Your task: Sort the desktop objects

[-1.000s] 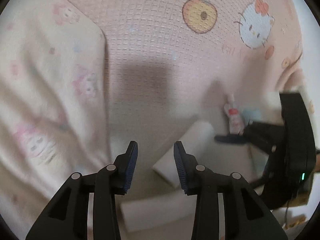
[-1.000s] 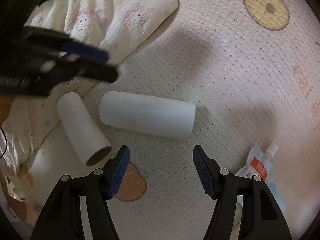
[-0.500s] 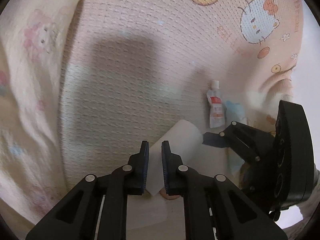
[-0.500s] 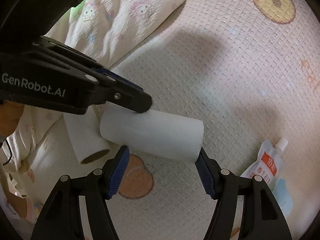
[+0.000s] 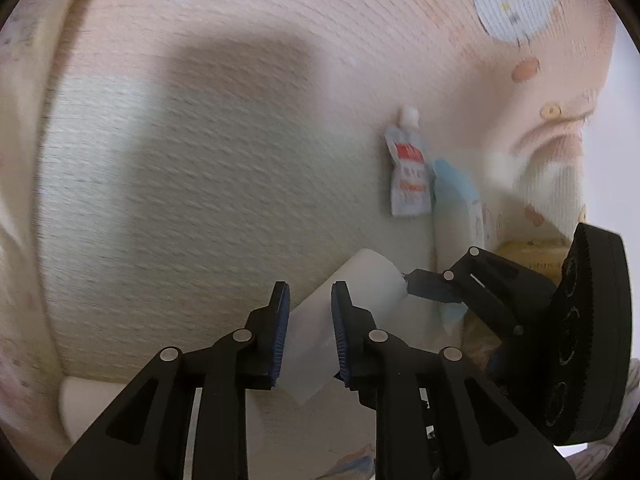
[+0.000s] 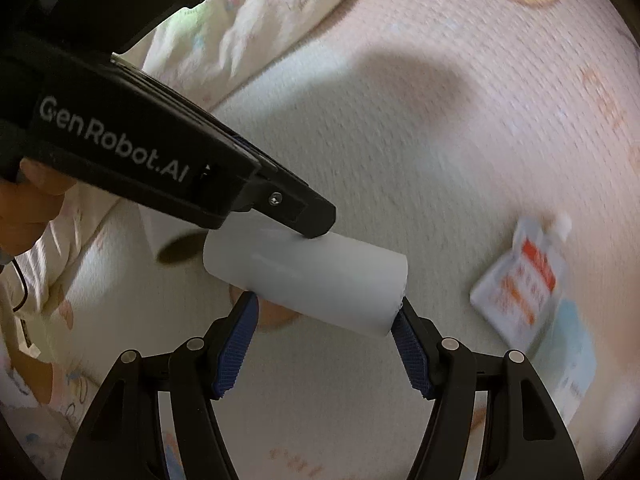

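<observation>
A white paper roll lies on its side on the pink waffle mat. My left gripper points down at the roll; in the right wrist view its tip rests on the roll's top. Its jaws are narrow and opening, and the pads do not grip the roll. My right gripper stands open under the roll, its right fingertip touching the roll's end; that blue finger also shows in the left wrist view. A second tube is mostly hidden behind the left gripper.
A red-and-white spout pouch lies to the right of the roll, partly over a pale blue packet. A cream printed blanket is bunched at the mat's upper left. A person's hand holds the left gripper.
The left gripper came down and across onto the white roll; its jaws narrowed, then widened a little. The right gripper slid up to the roll, which now sits at its fingertips.
</observation>
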